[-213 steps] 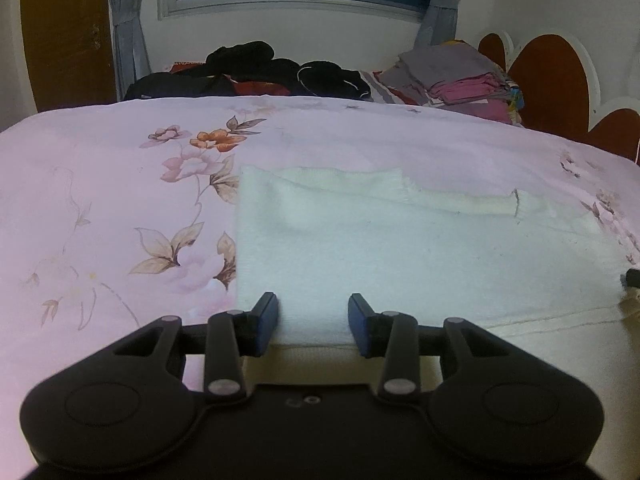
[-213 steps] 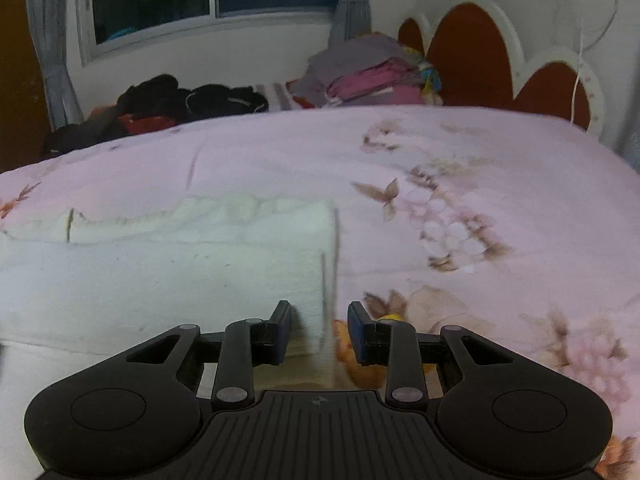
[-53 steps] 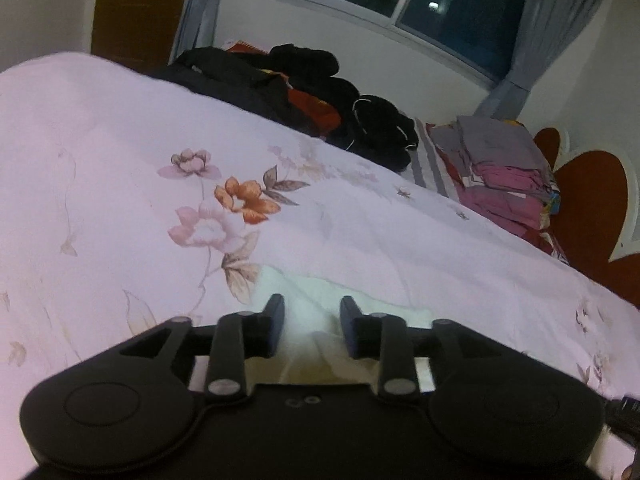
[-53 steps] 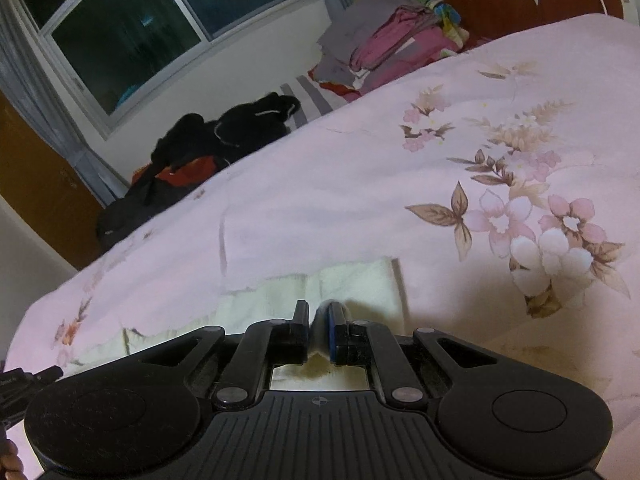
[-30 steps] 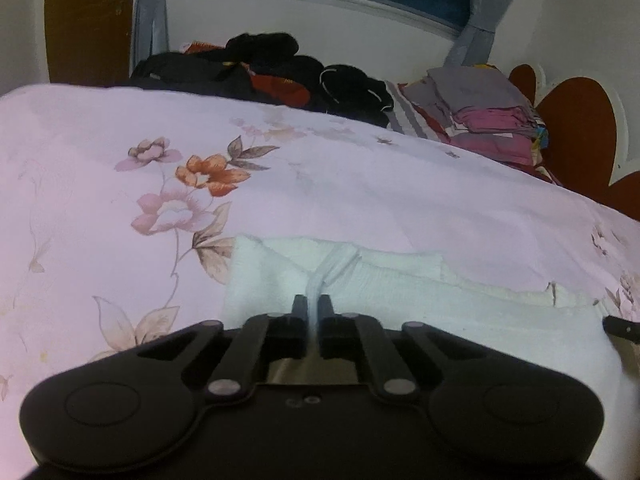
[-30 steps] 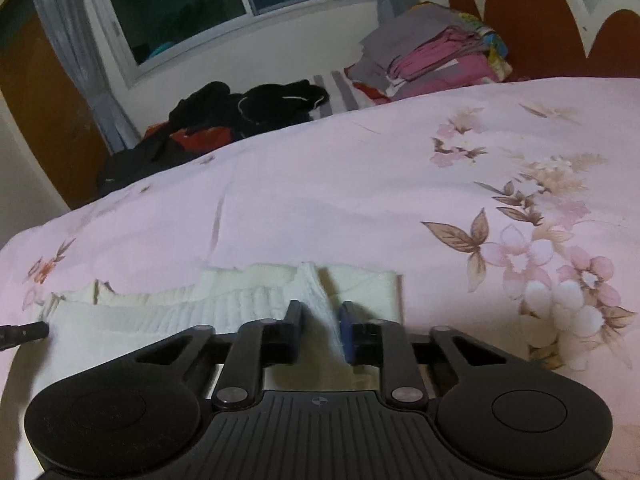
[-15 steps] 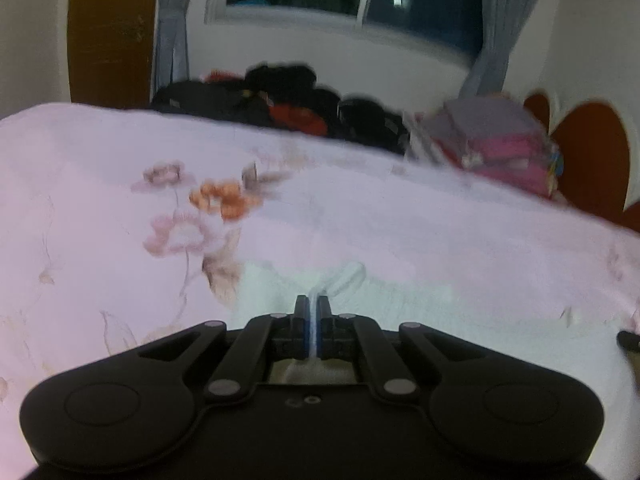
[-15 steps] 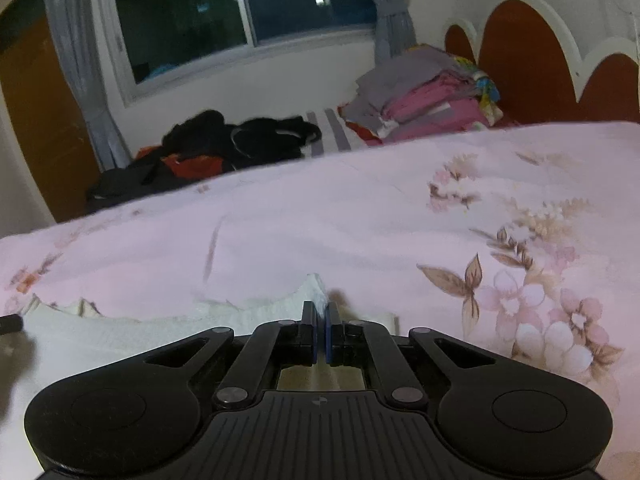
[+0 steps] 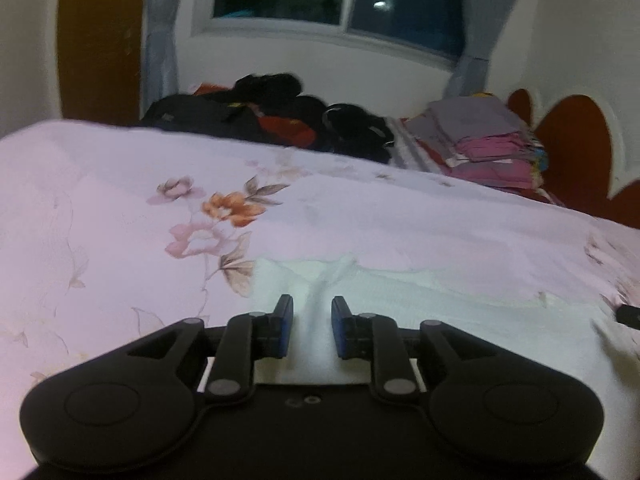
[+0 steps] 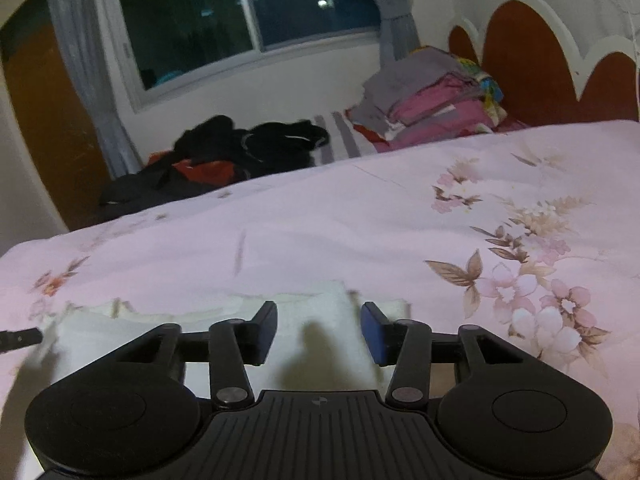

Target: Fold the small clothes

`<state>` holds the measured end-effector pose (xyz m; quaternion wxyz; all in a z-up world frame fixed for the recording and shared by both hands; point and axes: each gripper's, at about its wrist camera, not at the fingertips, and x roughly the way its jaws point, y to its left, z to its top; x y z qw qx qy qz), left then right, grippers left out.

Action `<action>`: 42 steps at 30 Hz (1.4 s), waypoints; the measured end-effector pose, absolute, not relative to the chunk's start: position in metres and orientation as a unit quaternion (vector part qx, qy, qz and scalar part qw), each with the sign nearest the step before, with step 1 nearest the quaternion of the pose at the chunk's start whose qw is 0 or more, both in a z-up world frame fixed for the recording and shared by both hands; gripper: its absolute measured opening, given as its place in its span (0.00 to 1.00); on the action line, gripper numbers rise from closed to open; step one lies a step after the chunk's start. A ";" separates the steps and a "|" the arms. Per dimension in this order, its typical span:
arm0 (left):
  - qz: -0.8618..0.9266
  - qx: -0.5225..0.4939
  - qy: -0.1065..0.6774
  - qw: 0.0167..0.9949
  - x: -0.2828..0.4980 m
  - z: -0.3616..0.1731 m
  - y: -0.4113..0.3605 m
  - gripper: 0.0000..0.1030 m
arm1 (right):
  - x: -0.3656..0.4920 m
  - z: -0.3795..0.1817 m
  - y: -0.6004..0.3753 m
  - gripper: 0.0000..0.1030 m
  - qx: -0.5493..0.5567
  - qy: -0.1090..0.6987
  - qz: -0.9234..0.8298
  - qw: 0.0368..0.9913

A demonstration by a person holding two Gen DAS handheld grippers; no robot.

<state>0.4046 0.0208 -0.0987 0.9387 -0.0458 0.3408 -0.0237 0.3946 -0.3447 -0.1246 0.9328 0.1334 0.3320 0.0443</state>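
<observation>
A cream-white knit garment [image 9: 440,320] lies flat on the pink floral bedspread [image 9: 120,220]. In the left wrist view my left gripper [image 9: 312,320] is open just above the garment's far left corner, holding nothing. In the right wrist view the same garment [image 10: 180,328] lies under my right gripper [image 10: 318,322], which is open wide over its far right corner and is empty. The tip of the other gripper shows at each view's edge [image 9: 628,314] [image 10: 20,338].
A heap of dark clothes [image 9: 280,120] and a stack of folded grey and pink clothes [image 9: 480,140] sit at the far side of the bed. A red scalloped headboard [image 10: 540,72] stands at the right. A window [image 10: 240,20] is behind.
Both grippers were shut on pinched folds of the garment's far corners half a second ago. Both have opened and let the cloth drop flat on the bed.
</observation>
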 end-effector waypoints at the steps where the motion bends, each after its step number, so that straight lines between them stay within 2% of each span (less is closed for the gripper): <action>1: -0.031 -0.044 0.340 0.939 0.401 -0.097 0.017 0.22 | 0.391 -0.123 -0.339 0.44 0.132 0.331 0.050 0.933; 4: -0.055 -0.050 0.346 0.935 0.386 -0.095 0.002 0.22 | 0.382 -0.123 -0.316 0.44 0.114 0.338 0.076 0.931; 8: -0.080 -0.049 0.359 0.929 0.369 -0.102 -0.017 0.22 | 0.367 -0.127 -0.285 0.36 0.084 0.346 0.111 0.928; 21: -0.076 -0.022 0.387 0.918 0.357 -0.126 -0.030 0.22 | 0.343 -0.142 -0.253 0.36 0.055 0.364 0.127 0.921; 30: -0.061 -0.024 0.386 0.920 0.354 -0.125 -0.010 0.22 | 0.349 -0.159 -0.302 0.36 0.056 0.376 0.054 0.923; 34: -0.047 -0.034 0.392 0.918 0.351 -0.118 -0.008 0.20 | 0.347 -0.151 -0.306 0.36 0.064 0.379 0.049 0.922; 37: -0.053 -0.027 0.389 0.919 0.340 -0.109 -0.012 0.24 | 0.333 -0.139 -0.296 0.36 0.081 0.368 0.074 0.923; 42: -0.061 -0.029 0.405 0.912 0.323 -0.111 -0.018 0.26 | 0.318 -0.132 -0.265 0.36 0.075 0.366 0.118 0.920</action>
